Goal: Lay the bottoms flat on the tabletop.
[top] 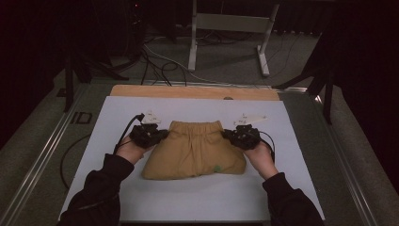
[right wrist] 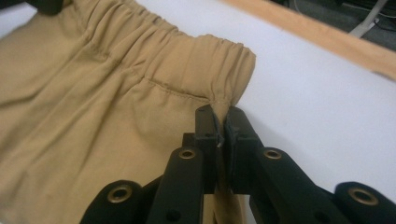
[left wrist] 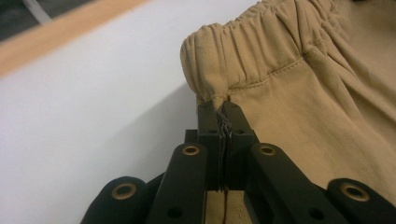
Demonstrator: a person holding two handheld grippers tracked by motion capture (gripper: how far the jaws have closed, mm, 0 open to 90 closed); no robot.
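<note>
Tan shorts [top: 194, 149] waistband corners pinched between both grippers' fingers [left wrist: 232, 114].

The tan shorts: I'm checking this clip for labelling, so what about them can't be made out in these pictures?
- The small green mark near the hem of the tan shorts, high view: too small to read.
- Cloth pinched by the left gripper, left gripper view: hidden between the shut jaws.
- Same at the right gripper, right gripper view.
- Legs and hem: cut off by the frame edges in both gripper views.
- Underside: hidden against the white table.
</note>
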